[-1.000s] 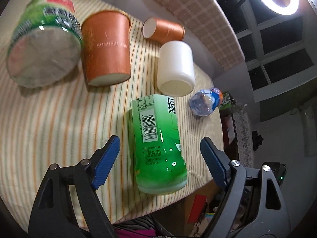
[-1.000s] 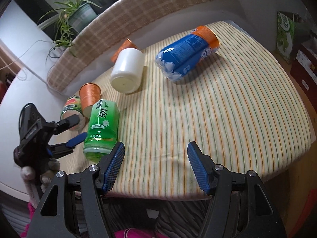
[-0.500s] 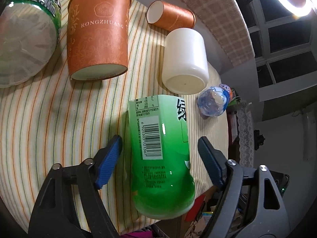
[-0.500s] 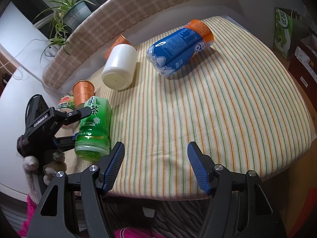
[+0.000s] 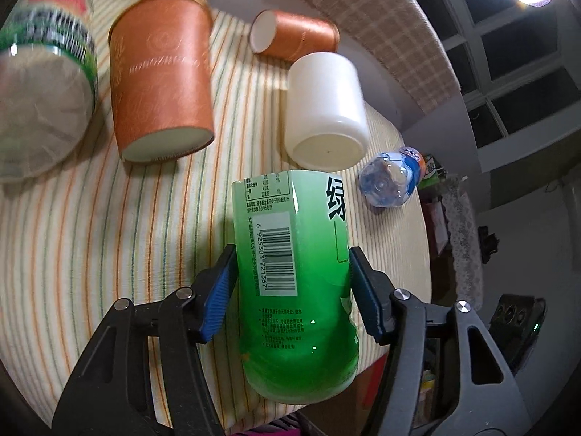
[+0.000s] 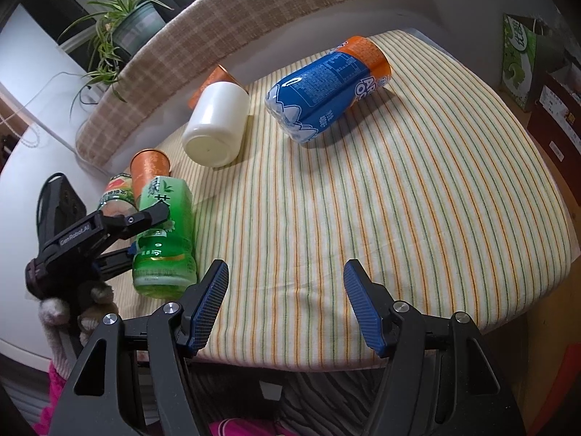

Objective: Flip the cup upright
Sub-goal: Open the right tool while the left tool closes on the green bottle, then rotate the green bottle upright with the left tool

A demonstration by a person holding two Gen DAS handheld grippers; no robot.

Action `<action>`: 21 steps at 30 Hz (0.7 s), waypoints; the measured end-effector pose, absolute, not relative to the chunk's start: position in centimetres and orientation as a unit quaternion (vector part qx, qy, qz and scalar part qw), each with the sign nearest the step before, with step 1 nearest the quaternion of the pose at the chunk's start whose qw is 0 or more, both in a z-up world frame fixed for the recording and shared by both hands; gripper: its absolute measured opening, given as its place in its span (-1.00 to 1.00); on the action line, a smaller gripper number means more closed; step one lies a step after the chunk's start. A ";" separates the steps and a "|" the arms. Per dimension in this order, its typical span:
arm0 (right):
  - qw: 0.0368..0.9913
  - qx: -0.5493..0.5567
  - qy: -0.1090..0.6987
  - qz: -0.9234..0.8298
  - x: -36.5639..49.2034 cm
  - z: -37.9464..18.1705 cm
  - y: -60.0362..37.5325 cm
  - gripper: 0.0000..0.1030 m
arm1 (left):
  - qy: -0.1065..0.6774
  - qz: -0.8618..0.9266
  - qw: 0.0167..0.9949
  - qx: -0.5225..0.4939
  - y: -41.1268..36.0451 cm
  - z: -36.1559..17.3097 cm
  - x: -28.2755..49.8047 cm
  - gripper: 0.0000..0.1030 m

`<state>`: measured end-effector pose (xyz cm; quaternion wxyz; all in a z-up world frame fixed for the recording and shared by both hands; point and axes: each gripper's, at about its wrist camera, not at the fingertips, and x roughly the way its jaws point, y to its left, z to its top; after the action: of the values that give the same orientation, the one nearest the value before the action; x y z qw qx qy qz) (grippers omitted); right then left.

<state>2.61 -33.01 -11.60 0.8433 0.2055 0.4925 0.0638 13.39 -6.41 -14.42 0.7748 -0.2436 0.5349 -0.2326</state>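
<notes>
A green tea-label cup (image 5: 294, 276) lies on its side near the front edge of the striped tablecloth (image 5: 90, 239); it also shows in the right wrist view (image 6: 165, 236). My left gripper (image 5: 292, 290) has closed on its middle, both blue pads touching its sides. In the right wrist view the left gripper (image 6: 120, 232) straddles the cup. My right gripper (image 6: 285, 301) is open and empty above the front edge of the table.
Lying on the cloth: a white cup (image 5: 325, 109), a large orange cup (image 5: 161, 87), a small orange cup (image 5: 294, 36), a green-label clear cup (image 5: 43, 98), a blue cup (image 6: 326, 87). A plaid chair back (image 6: 225, 11) stands behind.
My left gripper moved forward over the green cup and closed its jaws onto the cup's sides. The right gripper stayed almost still and open.
</notes>
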 end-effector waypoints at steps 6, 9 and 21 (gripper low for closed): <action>0.843 0.204 0.493 0.064 2.6 -11.6 -32.9 0.27 | 0.495 -0.226 0.816 -0.194 -6.8 -12.5 11.8 0.16; 0.843 0.205 0.493 0.064 2.6 -11.6 -32.9 0.27 | 0.468 -0.219 0.841 -0.163 -7.1 -11.4 11.0 0.11; 0.843 0.207 0.492 0.063 2.6 -11.6 -33.1 0.27 | 0.365 -0.189 0.909 -0.070 -8.9 -10.1 10.4 0.11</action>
<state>2.56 -33.08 -11.64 0.8430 0.2070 0.4925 0.0631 10.43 -8.92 -10.10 0.9090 -0.0700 0.3649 -0.1890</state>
